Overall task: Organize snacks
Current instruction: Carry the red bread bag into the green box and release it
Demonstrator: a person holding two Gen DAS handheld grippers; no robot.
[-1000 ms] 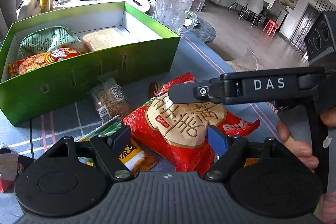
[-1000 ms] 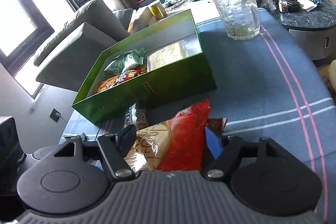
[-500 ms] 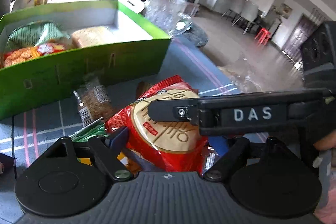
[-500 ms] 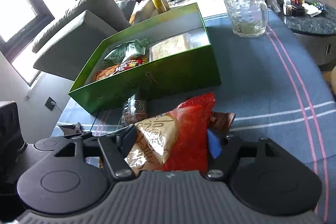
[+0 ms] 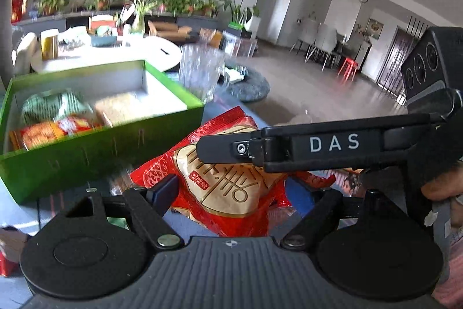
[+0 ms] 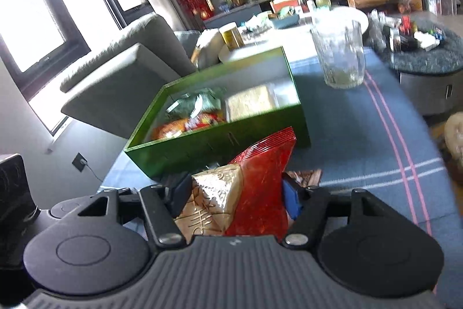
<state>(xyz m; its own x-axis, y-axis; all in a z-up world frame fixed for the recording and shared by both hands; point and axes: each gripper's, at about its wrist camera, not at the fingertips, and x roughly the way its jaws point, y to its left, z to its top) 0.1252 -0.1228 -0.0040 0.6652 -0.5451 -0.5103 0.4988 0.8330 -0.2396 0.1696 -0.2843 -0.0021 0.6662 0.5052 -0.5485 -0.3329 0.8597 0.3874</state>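
Red bag (image 6: pixel 254 187) clamped in closing right gripper (image 6: pixel 234 196), near green box (image 6: pixel 220 135). Left gripper (image 5: pixel 231 193) fingers apart around bag. Keep squeeze gentle, clear near wall, lower into free right end.

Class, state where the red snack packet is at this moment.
In both wrist views the red snack packet sits between the closing right tool fingers, just in front of the green box.

I see a red snack bag (image 6: pixel 260 187) with a gold round picture, tipped up in front of the green box (image 6: pixel 220 141). The box is open, and I see more snack packs (image 5: pixel 55 118) lying inside.
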